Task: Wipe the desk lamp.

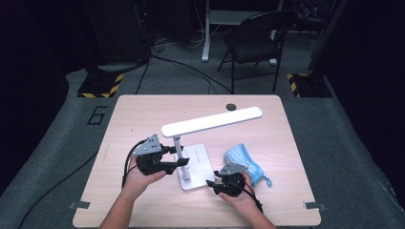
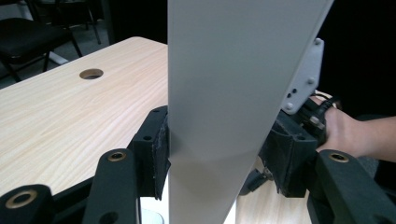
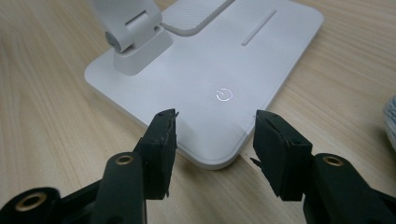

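Lamp [image 1: 191,157] mid-table, centre of the high view: stiff, smooth plastic, top-heavy, flat base. My left claw [image 1: 184,162] straddles the post [image 2: 224,116], one pad touching, grip uncertain. My right claw [image 3: 215,135] hangs open over the base corner [image 3: 205,140]. Best hold: low on the post.

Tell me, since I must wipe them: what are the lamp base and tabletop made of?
Lamp base: probably matte white plastic; smooth, rounded moulded corners, soft sheen. Tabletop: looks like pale wood-grain laminate; flat printed-looking grain, though real veneer is possible.
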`<state>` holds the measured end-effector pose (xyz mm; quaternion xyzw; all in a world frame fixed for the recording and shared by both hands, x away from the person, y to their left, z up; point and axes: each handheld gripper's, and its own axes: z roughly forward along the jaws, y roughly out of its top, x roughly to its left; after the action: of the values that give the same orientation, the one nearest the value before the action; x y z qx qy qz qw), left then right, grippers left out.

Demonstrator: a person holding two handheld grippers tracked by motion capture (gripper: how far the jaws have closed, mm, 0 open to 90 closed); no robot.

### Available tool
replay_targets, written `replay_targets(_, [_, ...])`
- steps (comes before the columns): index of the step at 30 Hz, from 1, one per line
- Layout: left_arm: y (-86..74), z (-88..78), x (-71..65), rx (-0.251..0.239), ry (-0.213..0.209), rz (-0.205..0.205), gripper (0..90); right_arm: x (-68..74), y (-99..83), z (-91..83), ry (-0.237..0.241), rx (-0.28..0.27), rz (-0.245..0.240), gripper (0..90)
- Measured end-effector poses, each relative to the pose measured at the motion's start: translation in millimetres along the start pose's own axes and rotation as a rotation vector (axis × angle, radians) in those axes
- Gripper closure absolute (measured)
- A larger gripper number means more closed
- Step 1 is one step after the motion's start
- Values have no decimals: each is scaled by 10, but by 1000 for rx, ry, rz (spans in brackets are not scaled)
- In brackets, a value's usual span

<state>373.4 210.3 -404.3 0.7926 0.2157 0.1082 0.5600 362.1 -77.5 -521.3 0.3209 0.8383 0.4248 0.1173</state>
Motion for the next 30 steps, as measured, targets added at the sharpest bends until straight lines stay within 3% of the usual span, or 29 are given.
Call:
replay_targets(9, [4,17,-58,9,-29,1,484,-91,17,14,-34,-8,45,489])
replay_targets(10, [2,19,-72,8,-33,-4,491,-90,19,21,-42,-11,69,490])
replay_targets(16, [3,20,-111,13,-32,8,505,-109,45,46,-59,-14,67,484])
replay_targets(18, [3,19,-122,12,-41,10,507,-115,57,66,-64,-23,45,485])
replay_targets(28, [5,31,-156,17,-72,25,519,-131,66,75,-85,-26,72,486])
replay_targets(30, [0,36,-152,20,-70,19,528,-126,68,73,-71,-28,79,477])
